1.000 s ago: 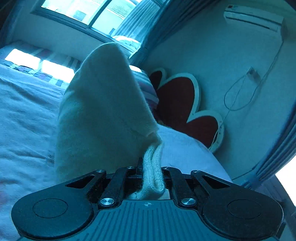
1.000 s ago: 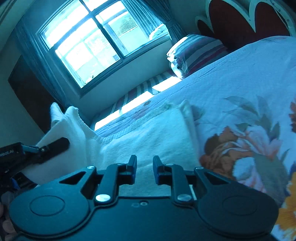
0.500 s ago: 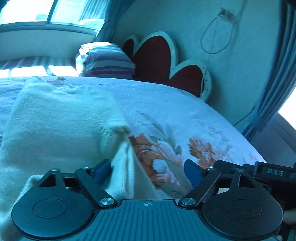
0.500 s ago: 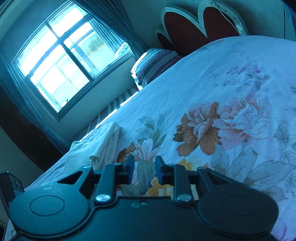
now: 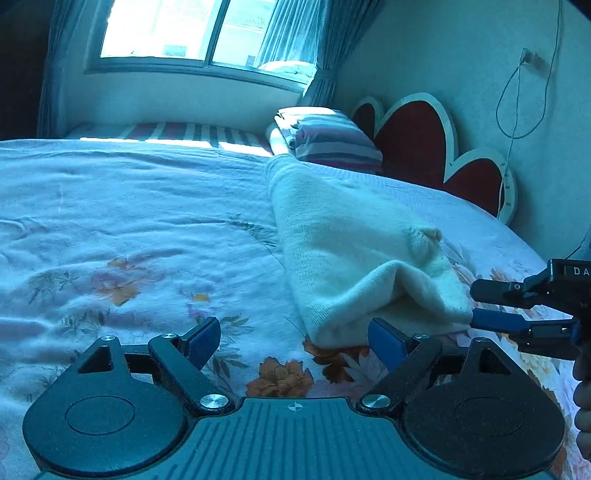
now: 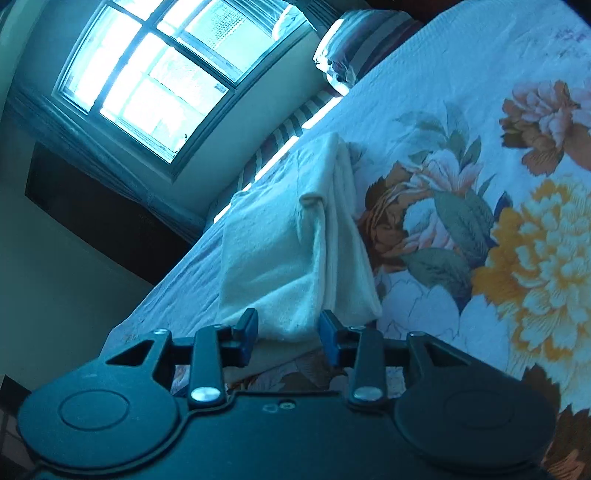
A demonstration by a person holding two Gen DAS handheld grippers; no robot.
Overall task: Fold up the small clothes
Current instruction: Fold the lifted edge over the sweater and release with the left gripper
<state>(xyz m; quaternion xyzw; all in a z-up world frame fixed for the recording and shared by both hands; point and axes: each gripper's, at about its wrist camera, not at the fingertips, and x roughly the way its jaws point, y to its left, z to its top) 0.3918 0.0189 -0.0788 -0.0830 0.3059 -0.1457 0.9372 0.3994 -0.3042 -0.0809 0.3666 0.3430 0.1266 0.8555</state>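
Observation:
A cream knitted garment (image 5: 354, 254) lies folded lengthwise on the floral bed cover; it also shows in the right wrist view (image 6: 291, 251). My left gripper (image 5: 295, 338) is open wide and empty, just in front of the garment's near end. My right gripper (image 6: 289, 332) is open, its fingers on either side of the garment's near corner. In the left wrist view the right gripper (image 5: 476, 306) reaches in from the right, with its fingertips at the garment's lower right corner.
The floral bed cover (image 5: 122, 258) spreads to the left and front. A striped pillow (image 5: 328, 138) and a red heart-shaped headboard (image 5: 413, 140) stand at the far end. A window (image 5: 195, 29) is behind, and a cable (image 5: 517, 92) hangs on the wall.
My left gripper let go of the garment, opened wide and drew back. The garment now lies folded on the bed. My right gripper opened and came up to its near corner.

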